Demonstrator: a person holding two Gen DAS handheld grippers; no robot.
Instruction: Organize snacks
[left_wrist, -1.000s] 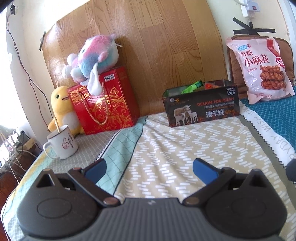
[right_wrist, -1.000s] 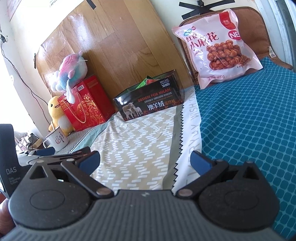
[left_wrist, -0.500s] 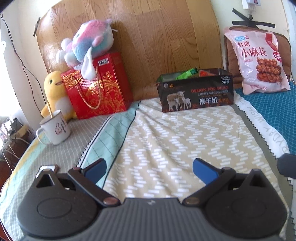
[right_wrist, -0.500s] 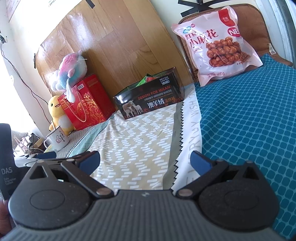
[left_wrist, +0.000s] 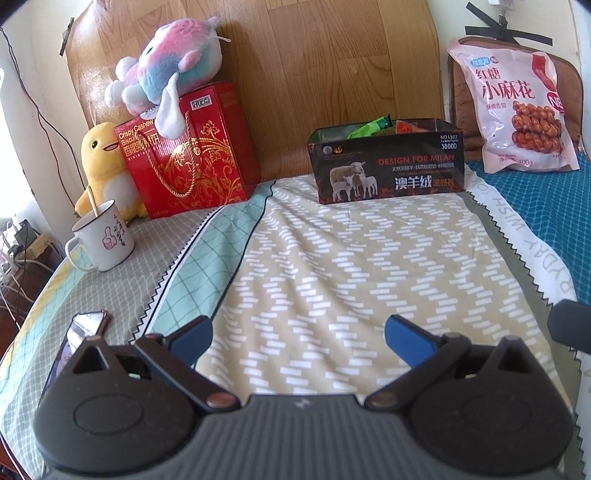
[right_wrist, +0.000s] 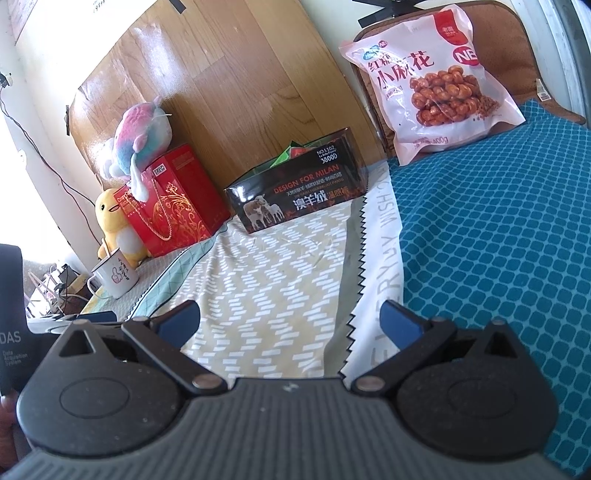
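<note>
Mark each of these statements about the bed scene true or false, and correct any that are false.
1. The pink snack bag leans upright on the cushion behind the blue cover. True.
2. The black box is shut with a lid. False: it is open on top, with green and orange packets showing inside.
3. The plush toy sits on top of the red gift box. True.
4. The mug lies tipped on its side. False: it stands upright with a stick in it.
5. The left gripper holds a snack. False: its jaws are open with nothing between them.
6. The right gripper is open and holds nothing. True.
</note>
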